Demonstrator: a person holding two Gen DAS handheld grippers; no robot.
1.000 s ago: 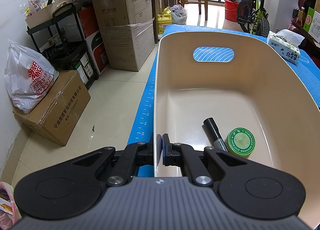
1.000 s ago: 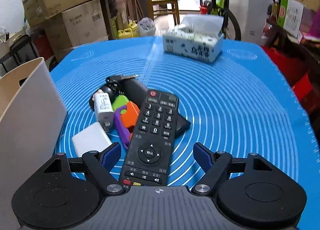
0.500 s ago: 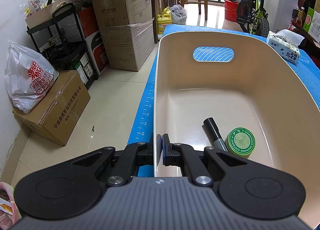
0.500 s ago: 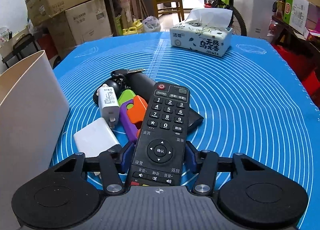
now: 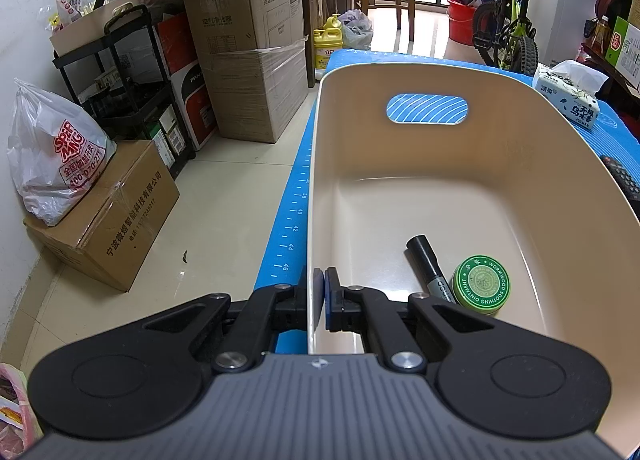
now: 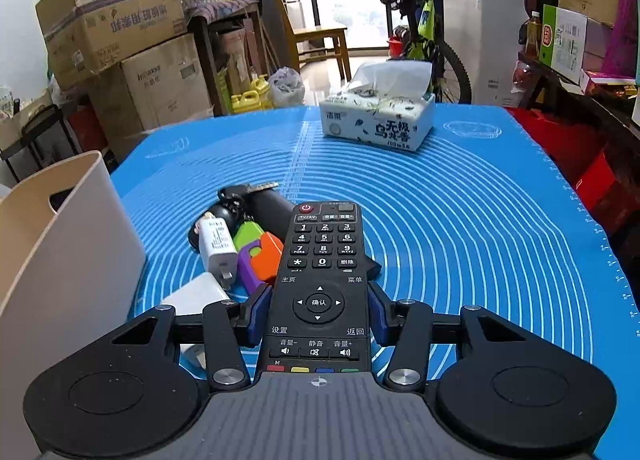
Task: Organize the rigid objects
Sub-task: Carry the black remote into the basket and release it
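While the left gripper is clenched on the near wall of the beige plastic bin, its fingertips are partly hidden by that wall. Between the closing right gripper pads the black button remote control is clamped, its near end cut off by the gripper body; beyond-left, a dark cylinder is half covered.

black remote raised above clutter beside beige bin

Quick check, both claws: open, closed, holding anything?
Left claw: shut on the beige bin's near wall.
Right claw: closing, pads against the black remote's sides, holding it.
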